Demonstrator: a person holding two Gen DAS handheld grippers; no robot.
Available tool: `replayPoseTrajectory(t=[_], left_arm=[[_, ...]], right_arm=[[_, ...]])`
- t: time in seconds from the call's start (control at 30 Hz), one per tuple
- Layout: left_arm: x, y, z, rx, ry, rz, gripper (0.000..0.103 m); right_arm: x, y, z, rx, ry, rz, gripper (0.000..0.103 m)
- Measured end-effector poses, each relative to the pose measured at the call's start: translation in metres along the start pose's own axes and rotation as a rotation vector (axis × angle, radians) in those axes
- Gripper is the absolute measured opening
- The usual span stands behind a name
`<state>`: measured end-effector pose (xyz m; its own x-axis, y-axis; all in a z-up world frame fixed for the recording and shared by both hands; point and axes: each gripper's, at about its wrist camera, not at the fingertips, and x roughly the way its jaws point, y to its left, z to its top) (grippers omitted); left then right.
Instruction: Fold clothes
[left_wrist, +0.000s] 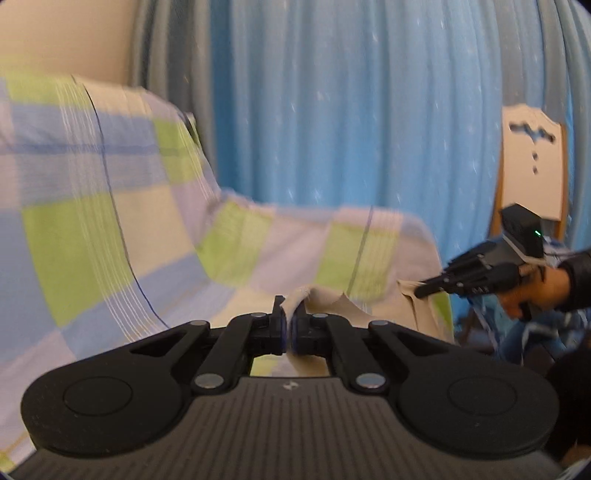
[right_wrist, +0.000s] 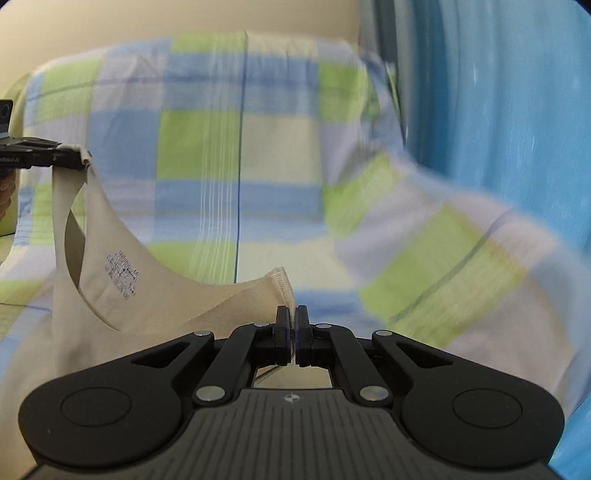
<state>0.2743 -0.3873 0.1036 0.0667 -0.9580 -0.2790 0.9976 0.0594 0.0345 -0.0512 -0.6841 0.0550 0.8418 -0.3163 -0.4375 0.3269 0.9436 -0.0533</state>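
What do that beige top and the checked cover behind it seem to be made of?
The beige top looks like a soft, matte knit, probably cotton jersey: it drapes limply between the left tool and right tool, with an overlocked seam at its strap end. The checked cover appears to be thin woven cotton, matte, with woven-in stripes. Motion blur leaves both uncertain.

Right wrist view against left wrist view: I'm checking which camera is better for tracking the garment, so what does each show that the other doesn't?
Only the right wrist view shows the beige tank top hanging open, with its neckline, printed label and stitched strap end.

Only the left wrist view shows the person's hand on the right gripper and the wooden chair back; there the garment is a small bunched patch.

Both show the checked cover, the blue curtain, and both grippers shut on the tank top, including the left gripper.
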Motion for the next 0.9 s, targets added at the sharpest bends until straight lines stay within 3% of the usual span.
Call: replayPoseTrajectory(t=[0.17,0.37,0.57,0.73,0.9], left_arm=[[-0.056,-0.047,0.058,0.016,-0.131,0.13,0.001],[-0.137,-0.125,0.105,0.015,-0.309,0.274,0.001],[-0.19,-0.179,0.132,0.07,-0.374,0.392,0.001],[-0.18,-0.169,0.159,0.092,-0.354,0.468,0.001],[-0.108,-0.108,0.167,0.107,-0.25,0.546,0.001]], right_arm=[[-0.08,0.019,0.054,-0.09,-0.2,-0.065,0.001],[-0.189,0.052,0.097,-0.175,-0.426,-0.097,0.001],[-0.274,0.08,0.124,-0.255,-0.602,-0.148,0.001],[-0.268,0.08,0.159,-0.33,-0.619,-0.177,0.001],[-0.184,0.062,0.202,-0.364,-0.546,-0.186,0.001]])
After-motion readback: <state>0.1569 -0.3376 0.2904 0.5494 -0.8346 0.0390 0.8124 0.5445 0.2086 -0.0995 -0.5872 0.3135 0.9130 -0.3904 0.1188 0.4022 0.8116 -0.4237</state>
